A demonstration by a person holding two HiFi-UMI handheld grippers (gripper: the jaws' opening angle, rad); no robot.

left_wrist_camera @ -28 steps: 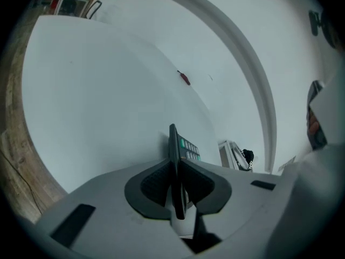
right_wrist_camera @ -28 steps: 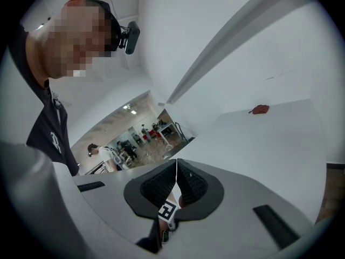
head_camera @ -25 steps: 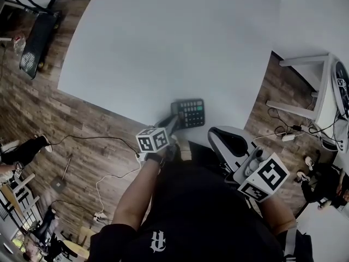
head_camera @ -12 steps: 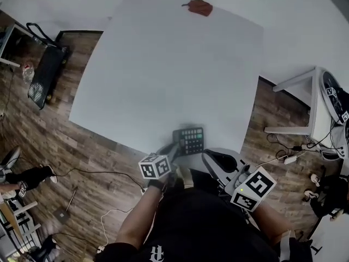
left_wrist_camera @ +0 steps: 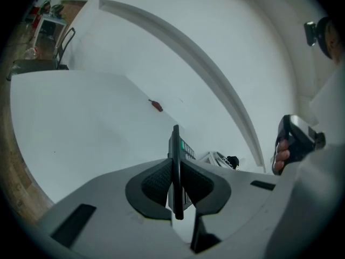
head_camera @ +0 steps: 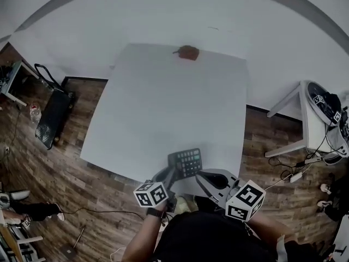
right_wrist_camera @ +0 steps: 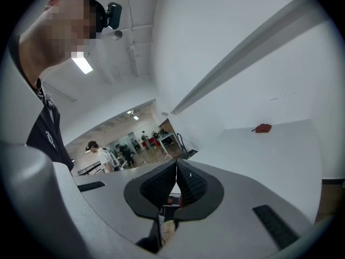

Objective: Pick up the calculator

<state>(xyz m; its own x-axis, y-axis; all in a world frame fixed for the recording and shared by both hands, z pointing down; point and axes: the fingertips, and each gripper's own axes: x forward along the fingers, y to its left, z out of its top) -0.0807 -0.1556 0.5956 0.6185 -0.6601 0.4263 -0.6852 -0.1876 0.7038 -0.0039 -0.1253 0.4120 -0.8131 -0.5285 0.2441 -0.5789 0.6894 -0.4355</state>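
Head view: my left fingers point(head_camera: 167, 174) clamp the calculator point(head_camera: 186, 161) by its near end, at the near edge of the white worktop point(head_camera: 163, 102). My right fingers point(head_camera: 210, 180) are just beside it. Left gripper view: calculator edge-on, pinched between both pads. Right gripper view: my fingers are pressed together, holding nothing.
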